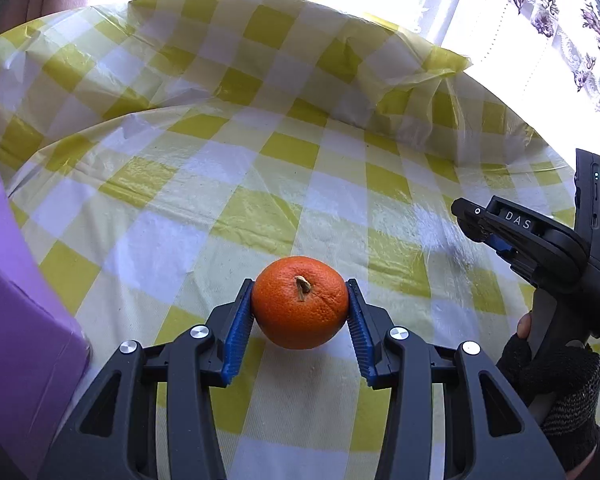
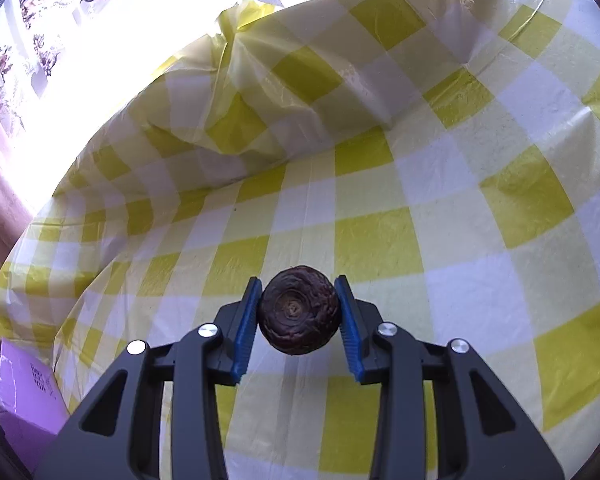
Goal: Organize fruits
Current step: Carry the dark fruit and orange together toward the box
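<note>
My left gripper (image 1: 300, 300) is shut on an orange (image 1: 300, 303), stem end facing the camera, held just above the yellow-and-white checked tablecloth (image 1: 204, 184). My right gripper (image 2: 298, 310) is shut on a dark brown wrinkled round fruit (image 2: 299, 311), held over the same cloth (image 2: 420, 208). The right gripper also shows at the right edge of the left wrist view (image 1: 478, 226), held by a gloved hand (image 1: 556, 392); the fruit it holds is hidden there.
A purple box (image 1: 16, 300) stands at the left edge, also in the lower left corner of the right wrist view (image 2: 24, 396). The cloth rises in folds at the back (image 1: 400, 76). A bright window with flowered curtains (image 1: 572, 28) lies behind.
</note>
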{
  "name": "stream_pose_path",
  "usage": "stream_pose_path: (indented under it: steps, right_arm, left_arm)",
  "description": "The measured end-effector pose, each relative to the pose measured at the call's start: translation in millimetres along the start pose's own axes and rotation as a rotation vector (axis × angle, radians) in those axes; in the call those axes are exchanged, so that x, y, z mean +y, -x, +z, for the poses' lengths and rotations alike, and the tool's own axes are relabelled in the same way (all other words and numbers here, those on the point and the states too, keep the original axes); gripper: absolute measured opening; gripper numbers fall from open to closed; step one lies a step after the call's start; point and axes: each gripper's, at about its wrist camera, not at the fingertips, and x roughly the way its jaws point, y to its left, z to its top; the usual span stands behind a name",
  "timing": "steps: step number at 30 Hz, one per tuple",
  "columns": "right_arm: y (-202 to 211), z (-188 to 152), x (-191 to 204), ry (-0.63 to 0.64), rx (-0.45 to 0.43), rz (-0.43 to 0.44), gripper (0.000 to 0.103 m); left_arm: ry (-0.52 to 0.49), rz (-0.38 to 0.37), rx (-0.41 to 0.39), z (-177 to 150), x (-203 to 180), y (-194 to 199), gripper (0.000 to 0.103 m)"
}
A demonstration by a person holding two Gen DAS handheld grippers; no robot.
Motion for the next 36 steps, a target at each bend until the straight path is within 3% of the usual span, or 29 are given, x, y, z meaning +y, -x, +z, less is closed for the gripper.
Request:
stream_pose_path:
  steps: [14,22,36]
  right_arm:
    - [59.7,-90.5,23.6,0.046,0.102,0.033,0.038]
    - [115.4,-133.3,41.9,0.126,0.021,0.034,0.038]
    - [144.5,-177.1,64.6,0.217,0.09,0.052,0.038]
  left_arm:
    - [-0.024,0.004,0.001,-40.1,22.4,44.5,0.043]
    - [-0.047,-0.006,-0.012,-59.0,31.8,68.0,0.043]
    - [-0.069,-0.021,-0.025,-80.5,40.6,92.2,0.043]
